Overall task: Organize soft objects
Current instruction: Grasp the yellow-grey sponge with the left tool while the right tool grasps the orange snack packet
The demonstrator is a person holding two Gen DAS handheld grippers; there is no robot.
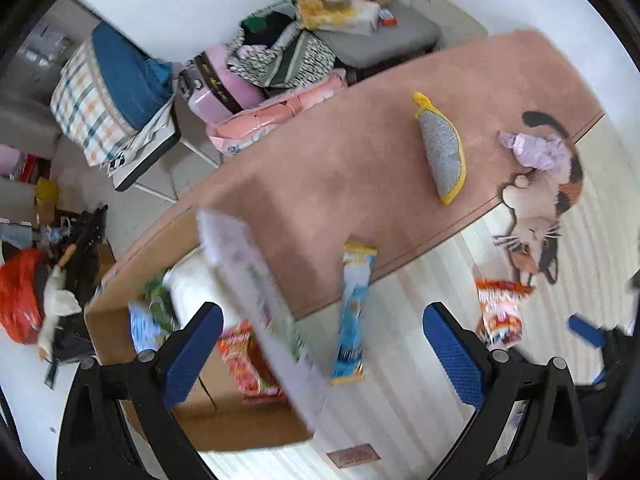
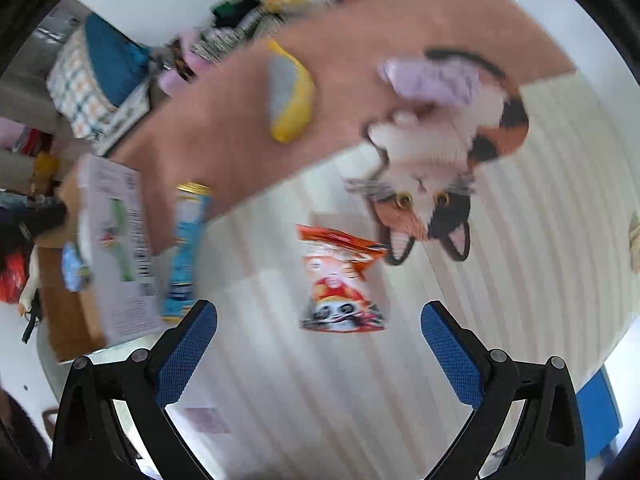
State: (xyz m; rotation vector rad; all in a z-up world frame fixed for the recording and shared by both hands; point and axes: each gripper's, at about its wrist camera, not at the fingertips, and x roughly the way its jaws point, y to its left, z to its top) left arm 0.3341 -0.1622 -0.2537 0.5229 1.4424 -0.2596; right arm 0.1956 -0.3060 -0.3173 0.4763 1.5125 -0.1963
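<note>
My left gripper (image 1: 320,352) is open and empty above a blue snack packet (image 1: 353,312) that lies at the edge of the pink mat (image 1: 320,168). A cardboard box (image 1: 192,412) at the lower left holds a red packet (image 1: 248,360) and other packets. My right gripper (image 2: 320,352) is open and empty just below an orange snack bag (image 2: 340,280) on the striped cloth (image 2: 500,280). A grey and yellow sponge (image 1: 442,148), also seen in the right wrist view (image 2: 290,96), and a crumpled lilac cloth (image 1: 538,150), again in the right wrist view (image 2: 432,80), lie on the mat.
A white printed box flap (image 1: 256,292) stands up at the carton's edge. A cat picture (image 2: 432,168) is printed on the mat. Bags, a pink case (image 1: 216,84) and a grey chair (image 1: 372,28) crowd the floor beyond the table.
</note>
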